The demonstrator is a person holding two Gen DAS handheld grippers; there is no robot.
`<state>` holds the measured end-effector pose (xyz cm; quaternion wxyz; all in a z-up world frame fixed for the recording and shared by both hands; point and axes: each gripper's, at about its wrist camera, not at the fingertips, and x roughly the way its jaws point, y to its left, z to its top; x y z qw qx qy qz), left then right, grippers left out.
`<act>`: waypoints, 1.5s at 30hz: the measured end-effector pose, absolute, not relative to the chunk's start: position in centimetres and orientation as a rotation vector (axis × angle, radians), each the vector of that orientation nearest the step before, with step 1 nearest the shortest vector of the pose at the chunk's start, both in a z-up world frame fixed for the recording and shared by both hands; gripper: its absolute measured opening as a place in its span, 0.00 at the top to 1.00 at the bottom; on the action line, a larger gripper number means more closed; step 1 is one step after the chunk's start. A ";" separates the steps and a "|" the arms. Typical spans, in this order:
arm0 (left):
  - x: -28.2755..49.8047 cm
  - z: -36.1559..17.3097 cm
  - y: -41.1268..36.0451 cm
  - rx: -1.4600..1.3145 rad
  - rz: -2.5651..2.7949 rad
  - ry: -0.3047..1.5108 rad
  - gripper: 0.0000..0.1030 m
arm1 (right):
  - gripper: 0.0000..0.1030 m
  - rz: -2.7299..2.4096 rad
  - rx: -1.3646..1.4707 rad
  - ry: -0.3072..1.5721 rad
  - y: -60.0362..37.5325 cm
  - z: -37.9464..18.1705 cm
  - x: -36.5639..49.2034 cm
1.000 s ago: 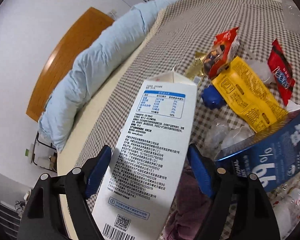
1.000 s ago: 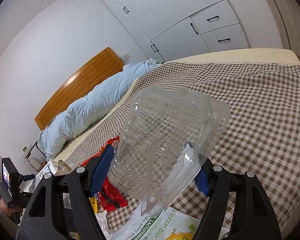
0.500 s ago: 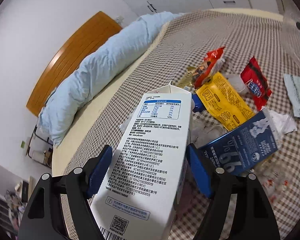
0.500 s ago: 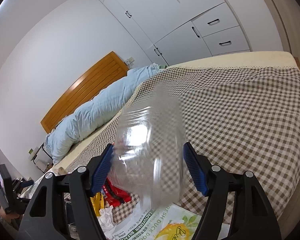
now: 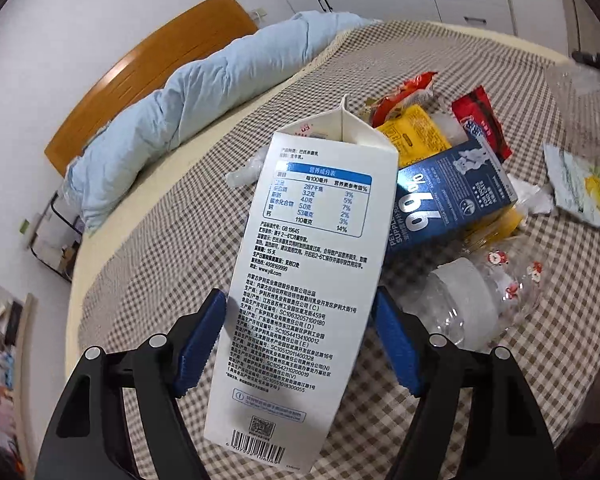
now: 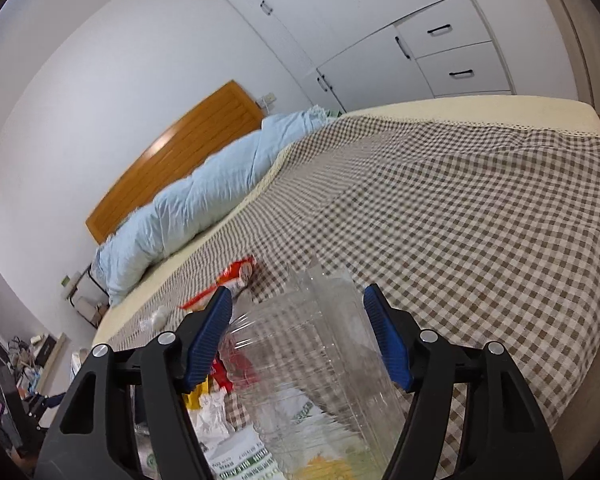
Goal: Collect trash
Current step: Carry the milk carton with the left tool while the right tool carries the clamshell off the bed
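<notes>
Since the earlier frames, the clear plastic container (image 6: 320, 344) has tipped downward between the right gripper's (image 6: 298, 334) blue pads, which hold it at lower centre over the checked bedspread (image 6: 480, 220). Its jaws have just been closing slightly. In the left wrist view, the left gripper (image 5: 300, 340) clamps a white milk carton (image 5: 312, 264) at frame centre, above scattered wrappers, a dark blue carton (image 5: 452, 200) and a crushed clear bottle (image 5: 472, 304) at right.

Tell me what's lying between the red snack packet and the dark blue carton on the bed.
In the left wrist view, a yellow wrapper lies between the red snack packet and the dark blue carton, partly tucked under the carton.
</notes>
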<state>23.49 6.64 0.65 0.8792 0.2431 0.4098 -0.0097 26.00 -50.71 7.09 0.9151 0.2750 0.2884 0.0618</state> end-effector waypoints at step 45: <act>21.6 0.2 7.0 0.473 0.004 0.922 0.26 | 0.40 0.287 -0.172 1.258 -43.9 7.3 25.2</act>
